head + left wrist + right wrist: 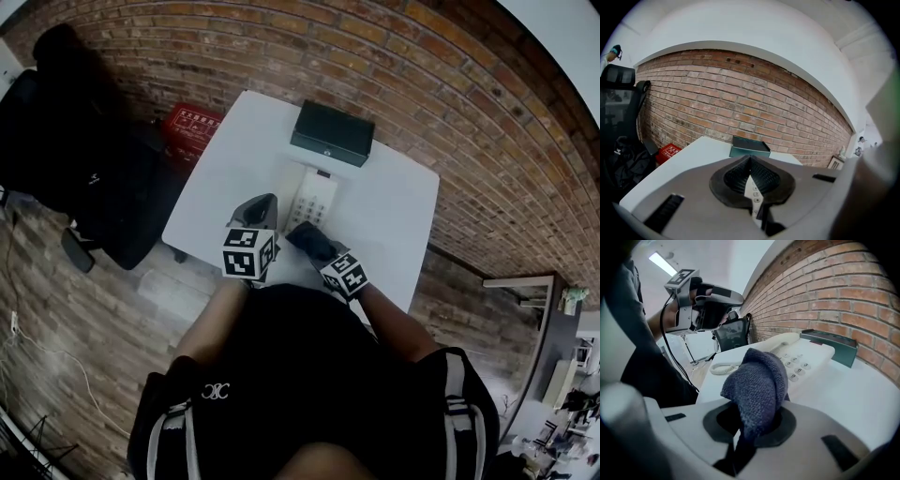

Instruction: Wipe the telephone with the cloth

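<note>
White table (394, 202): dark box (332, 133) behind telephone (312, 199), cloth (310, 240) in right gripper (319, 248).

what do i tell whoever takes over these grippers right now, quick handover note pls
Left gripper: jaws together, nothing held, raised by the left side of the telephone.
Right gripper: shut on the cloth, bunched at the telephone's near end; contact can't be told.
The telephone lies on the white table, with a dark green box behind it.
Done: the cloth is in grip. Whether any wiping has happened can't be told.
Left: wipe the keypad, handset and body.
</note>
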`<move>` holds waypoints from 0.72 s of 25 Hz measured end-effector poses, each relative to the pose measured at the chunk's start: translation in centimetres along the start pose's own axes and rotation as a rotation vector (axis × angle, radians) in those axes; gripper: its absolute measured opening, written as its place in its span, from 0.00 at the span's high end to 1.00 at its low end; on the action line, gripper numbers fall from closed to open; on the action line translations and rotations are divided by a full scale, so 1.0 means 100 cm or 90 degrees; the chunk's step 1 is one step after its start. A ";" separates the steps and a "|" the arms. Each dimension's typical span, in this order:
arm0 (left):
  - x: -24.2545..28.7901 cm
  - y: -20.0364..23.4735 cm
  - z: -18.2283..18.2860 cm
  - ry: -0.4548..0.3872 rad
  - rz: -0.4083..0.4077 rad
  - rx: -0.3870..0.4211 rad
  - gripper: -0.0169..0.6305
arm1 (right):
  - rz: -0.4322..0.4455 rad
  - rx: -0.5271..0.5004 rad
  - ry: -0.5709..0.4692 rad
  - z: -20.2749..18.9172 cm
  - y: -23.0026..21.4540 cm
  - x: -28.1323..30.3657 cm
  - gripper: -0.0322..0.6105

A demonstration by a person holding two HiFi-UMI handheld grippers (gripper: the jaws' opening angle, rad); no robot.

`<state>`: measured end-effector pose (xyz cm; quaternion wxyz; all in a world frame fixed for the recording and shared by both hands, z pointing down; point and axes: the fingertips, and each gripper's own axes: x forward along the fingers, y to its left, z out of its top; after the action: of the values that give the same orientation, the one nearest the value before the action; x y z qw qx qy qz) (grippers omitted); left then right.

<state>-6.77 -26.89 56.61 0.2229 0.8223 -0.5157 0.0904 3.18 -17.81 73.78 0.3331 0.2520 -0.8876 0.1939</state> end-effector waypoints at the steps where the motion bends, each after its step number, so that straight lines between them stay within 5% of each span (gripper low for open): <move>1: 0.000 0.000 0.000 0.000 0.001 0.001 0.98 | 0.001 -0.001 -0.004 0.004 -0.002 0.001 0.89; 10: -0.001 -0.004 -0.002 0.000 0.006 0.001 0.98 | -0.029 0.031 -0.019 0.043 -0.049 0.014 0.89; 18: -0.003 0.000 -0.002 0.001 0.015 -0.003 0.98 | -0.112 0.114 -0.077 0.072 -0.099 0.009 0.89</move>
<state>-6.90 -26.57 56.63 0.2236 0.8155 -0.5257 0.0924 4.74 -29.69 71.13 0.2706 0.3692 -0.8597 0.2268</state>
